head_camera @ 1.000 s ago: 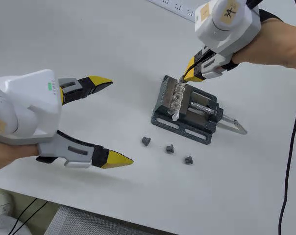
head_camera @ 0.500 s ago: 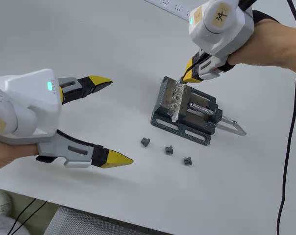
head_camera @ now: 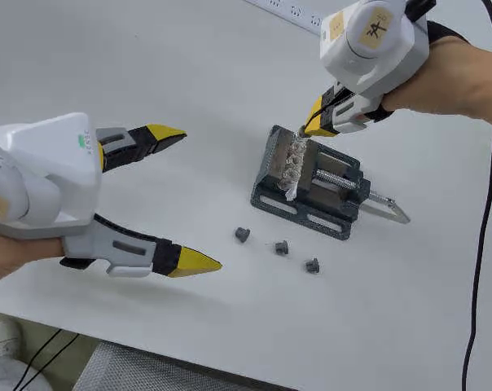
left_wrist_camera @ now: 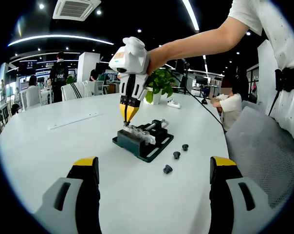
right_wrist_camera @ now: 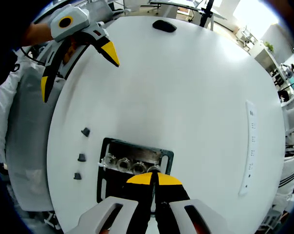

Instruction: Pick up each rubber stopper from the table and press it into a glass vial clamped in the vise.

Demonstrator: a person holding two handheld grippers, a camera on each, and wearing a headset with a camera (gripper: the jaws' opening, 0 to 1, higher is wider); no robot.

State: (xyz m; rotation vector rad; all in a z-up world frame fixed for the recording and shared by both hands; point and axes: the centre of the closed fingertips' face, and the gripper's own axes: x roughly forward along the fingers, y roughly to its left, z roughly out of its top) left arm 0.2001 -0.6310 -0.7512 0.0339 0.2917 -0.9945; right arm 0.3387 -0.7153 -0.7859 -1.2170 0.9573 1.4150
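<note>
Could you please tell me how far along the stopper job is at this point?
Done: nothing clearly; three vials in the vise look open. In hand: the right claw, shut, sits at the end of the row. Remaining: three stoppers lie on the table, and the left claw hangs open.

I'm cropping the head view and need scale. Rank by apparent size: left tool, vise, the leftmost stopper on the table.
1. left tool, largest, though nearness to the camera inflates it
2. vise
3. stopper, by far the smallest
</note>
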